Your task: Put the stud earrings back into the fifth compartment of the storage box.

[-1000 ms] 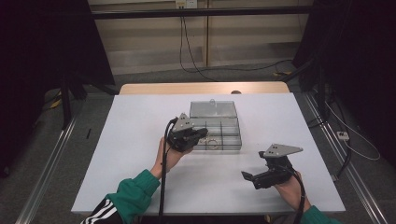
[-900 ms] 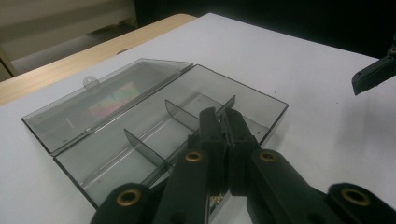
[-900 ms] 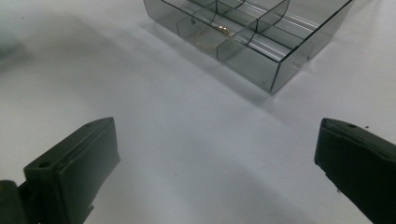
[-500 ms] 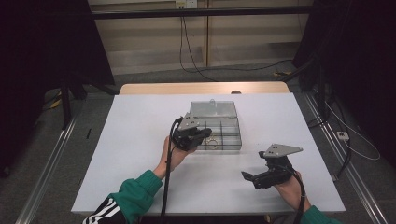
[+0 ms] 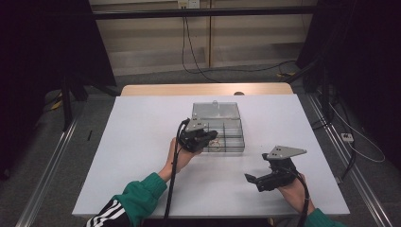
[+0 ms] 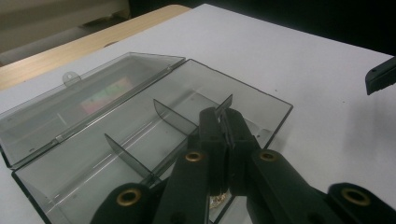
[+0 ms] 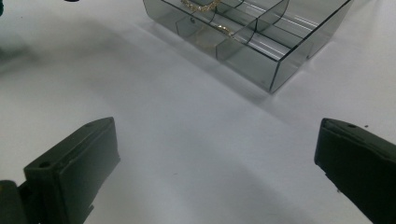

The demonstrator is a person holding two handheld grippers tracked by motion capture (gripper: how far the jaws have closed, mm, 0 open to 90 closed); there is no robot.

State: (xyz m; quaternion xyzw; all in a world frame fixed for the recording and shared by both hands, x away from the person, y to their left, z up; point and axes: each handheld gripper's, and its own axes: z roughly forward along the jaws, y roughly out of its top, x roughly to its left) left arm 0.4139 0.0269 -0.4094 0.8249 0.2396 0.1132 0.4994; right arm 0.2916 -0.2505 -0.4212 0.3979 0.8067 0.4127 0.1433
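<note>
A clear grey compartment box (image 5: 236,147) lies open mid-table, its lid (image 5: 215,110) folded flat behind it. My left gripper (image 5: 210,138) hovers over the box's front left compartments, jaws pressed together. In the left gripper view the left gripper (image 6: 228,122) is shut above a divider, with a bit of gold chain (image 6: 217,201) under the jaws. The right gripper view shows the chain (image 7: 201,5) hanging in a loop at the box's rim (image 7: 275,70). My right gripper (image 5: 257,169) rests open near the front right, apart from the box; nothing lies between its jaws (image 7: 217,140).
The white table (image 5: 142,142) stretches bare to the left and in front of the box. A wooden strip (image 5: 203,89) runs along the far edge. Dark stands and cables stand on the floor beyond. The person's green sleeve (image 5: 139,194) comes in at the bottom.
My left gripper has shifted a little to the right, further over the box. The right gripper has stayed where it was.
</note>
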